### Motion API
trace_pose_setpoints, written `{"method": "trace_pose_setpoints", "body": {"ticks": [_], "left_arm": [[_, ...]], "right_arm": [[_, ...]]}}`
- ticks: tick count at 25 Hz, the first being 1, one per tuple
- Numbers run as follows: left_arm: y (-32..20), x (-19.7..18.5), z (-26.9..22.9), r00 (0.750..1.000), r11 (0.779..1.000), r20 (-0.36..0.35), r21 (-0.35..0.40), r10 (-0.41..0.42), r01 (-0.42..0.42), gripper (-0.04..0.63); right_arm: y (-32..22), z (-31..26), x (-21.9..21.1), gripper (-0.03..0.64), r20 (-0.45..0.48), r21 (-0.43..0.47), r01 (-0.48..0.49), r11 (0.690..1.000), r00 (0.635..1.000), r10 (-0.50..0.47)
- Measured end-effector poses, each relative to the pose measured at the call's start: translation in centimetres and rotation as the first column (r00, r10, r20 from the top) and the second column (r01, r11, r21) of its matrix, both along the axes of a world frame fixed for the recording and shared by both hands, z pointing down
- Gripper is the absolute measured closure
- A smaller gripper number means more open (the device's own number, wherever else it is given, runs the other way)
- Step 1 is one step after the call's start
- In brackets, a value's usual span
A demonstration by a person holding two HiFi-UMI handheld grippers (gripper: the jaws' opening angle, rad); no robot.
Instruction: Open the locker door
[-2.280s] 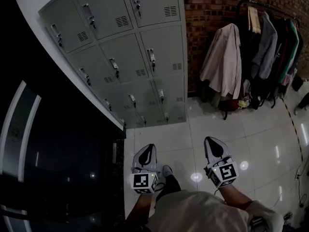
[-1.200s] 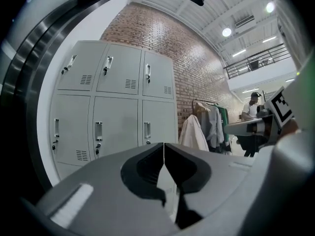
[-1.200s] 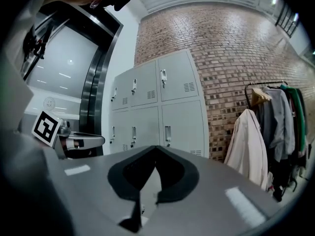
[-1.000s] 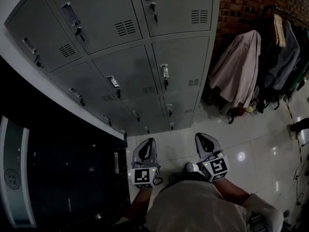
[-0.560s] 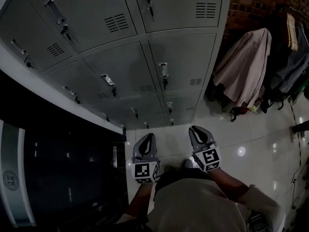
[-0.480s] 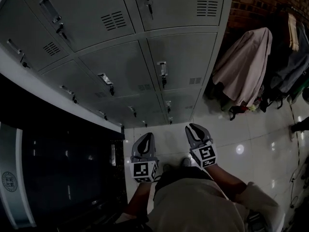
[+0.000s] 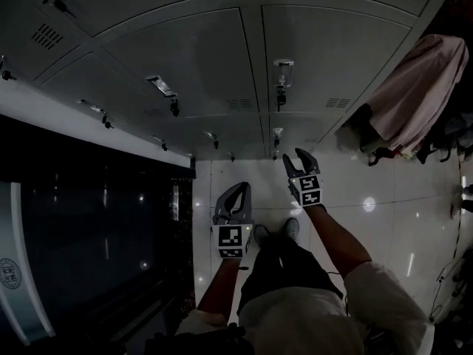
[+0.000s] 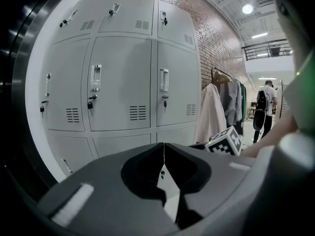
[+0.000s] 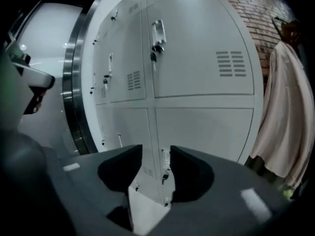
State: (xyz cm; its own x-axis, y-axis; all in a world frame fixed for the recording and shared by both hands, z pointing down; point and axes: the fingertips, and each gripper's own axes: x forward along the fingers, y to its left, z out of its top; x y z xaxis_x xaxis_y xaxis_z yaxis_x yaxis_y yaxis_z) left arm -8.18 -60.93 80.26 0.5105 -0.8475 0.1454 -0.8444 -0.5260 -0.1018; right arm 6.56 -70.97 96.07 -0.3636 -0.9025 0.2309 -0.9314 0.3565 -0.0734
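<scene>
A bank of grey lockers fills the top of the head view, each door with a handle and lock. My right gripper is low by the floor, just short of the bottom right door's handle. Its jaws have just been opening and stand open with nothing between them. In the right gripper view that gripper points at the low handle some way beyond. My left gripper hangs further back over the tiles, shut and empty; in its own view the left gripper has its jaws meeting.
Coats hang on a rack right of the lockers. A dark glass panel with a metal frame stands on the left. White floor tiles lie below. A person stands far off in the left gripper view.
Both grippers have sunk and come closer to the foot of the lockers, the right one further. The right jaws went from shut to open. The head camera has drawn nearer the lockers.
</scene>
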Motion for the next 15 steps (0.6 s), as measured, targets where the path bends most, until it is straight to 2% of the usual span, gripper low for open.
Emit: {"method": "trace_pose_setpoints", "body": {"ticks": [4, 7, 9, 15], "left_arm": [[-2.6, -0.5, 4.3, 1.0, 1.0, 0.003, 0.005, -0.028, 0.028, 0.531], [-4.3, -1.2, 7.2, 0.998, 0.998, -0.032, -0.02, -0.055, 0.054, 0.53], [-4.0, -1.7, 8.3, 0.996, 0.998, -0.053, -0.017, -0.067, 0.066, 0.52], [-2.8, -4.0, 11.9, 0.997, 0.996, -0.025, -0.053, -0.079, 0.077, 0.52]], "right_arm": [[-5.1, 5.9, -1.1, 0.41, -0.004, -0.04, -0.014, 0.999, 1.0, 0.013], [-7.6, 9.4, -2.5, 0.406, 0.006, -0.088, -0.008, 0.996, 1.0, 0.009], [-8.4, 11.8, -2.9, 0.442, -0.025, -0.118, -0.006, 0.993, 1.0, 0.003], [-12.5, 14.8, -3.7, 0.437, -0.051, -0.15, -0.004, 0.989, 0.999, -0.004]]}}
